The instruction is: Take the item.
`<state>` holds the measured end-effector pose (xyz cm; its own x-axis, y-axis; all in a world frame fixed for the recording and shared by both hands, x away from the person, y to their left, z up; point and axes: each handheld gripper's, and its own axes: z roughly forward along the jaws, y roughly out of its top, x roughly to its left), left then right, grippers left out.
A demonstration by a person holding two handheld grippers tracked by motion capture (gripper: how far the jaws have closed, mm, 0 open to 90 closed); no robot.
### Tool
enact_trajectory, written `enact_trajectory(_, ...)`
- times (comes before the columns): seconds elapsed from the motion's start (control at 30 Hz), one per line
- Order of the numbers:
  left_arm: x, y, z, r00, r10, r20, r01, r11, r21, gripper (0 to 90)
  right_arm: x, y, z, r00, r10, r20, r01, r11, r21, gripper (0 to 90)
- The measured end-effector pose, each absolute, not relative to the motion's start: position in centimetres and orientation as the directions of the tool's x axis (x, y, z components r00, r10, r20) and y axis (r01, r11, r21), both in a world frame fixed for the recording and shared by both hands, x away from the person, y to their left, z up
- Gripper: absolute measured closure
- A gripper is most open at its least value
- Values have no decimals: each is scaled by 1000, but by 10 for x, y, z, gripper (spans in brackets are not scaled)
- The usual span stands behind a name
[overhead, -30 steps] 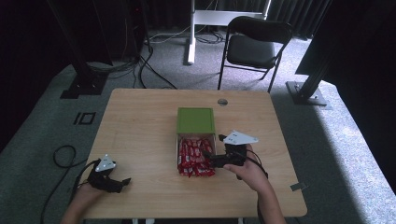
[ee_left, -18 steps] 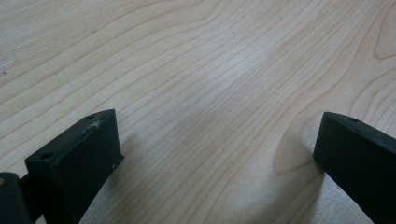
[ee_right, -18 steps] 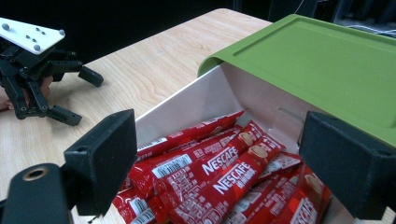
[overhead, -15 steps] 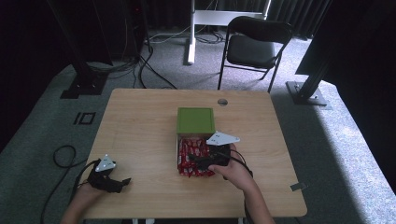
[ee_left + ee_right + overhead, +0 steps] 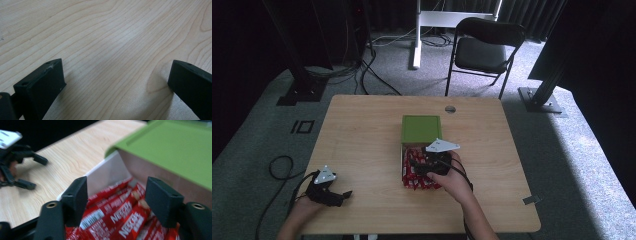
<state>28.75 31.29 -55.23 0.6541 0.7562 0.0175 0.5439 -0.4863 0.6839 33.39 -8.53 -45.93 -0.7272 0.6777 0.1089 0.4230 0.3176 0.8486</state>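
Observation:
An open white box of red Nescafe stick sachets sits mid-table, with its green lid standing up at the far end. My right gripper hangs open just over the sachets, jaws on either side of a few sticks and gripping none. In the high view the right gripper points left across the box. My left gripper rests open at the table's front left corner. Between the left gripper's jaws there is just bare wood.
The wooden table has a cable hole near its far edge. A black folding chair and metal stand feet stand on the carpet behind. Cables trail off the table's left front.
My right gripper has moved left from beside the box to above the sachets inside it. The left gripper has stayed put.

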Motion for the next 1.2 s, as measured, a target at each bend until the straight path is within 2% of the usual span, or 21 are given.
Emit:
enact_trajectory(0.07,288,313,-552,654,756,18,544,-486,684,15,335,-84,-460,-726,680,105,427,325,844,405)
enact_trajectory(0.13,288,313,-552,655,756,19,543,-488,684,15,335,-80,-462,-715,698,46,413,368,833,481)
enact_trajectory(0.17,288,313,-552,654,756,19,543,-487,684,15,335,-79,-463,-714,699,40,414,375,829,480)
enact_trajectory(0.27,287,313,-552,654,757,17,544,-485,684,15,335,-76,-466,-705,704,84,443,345,827,503)
enact_trajectory(0.47,287,313,-552,653,757,17,544,-485,685,15,335,-70,-469,-691,719,73,463,362,809,591)
enact_trajectory(0.53,287,313,-552,653,757,17,544,-485,685,15,336,-68,-472,-685,720,112,494,345,798,607)
enact_trajectory(0.73,287,313,-552,654,756,17,545,-486,684,15,337,-63,-478,-652,752,98,526,357,772,637)
enact_trajectory(0.93,287,313,-552,654,757,17,545,-486,684,15,339,-62,-483,-618,781,84,544,348,763,623)
enact_trajectory(1.2,287,313,-552,654,756,17,545,-486,683,15,340,-53,-486,-612,791,20,531,391,752,623)
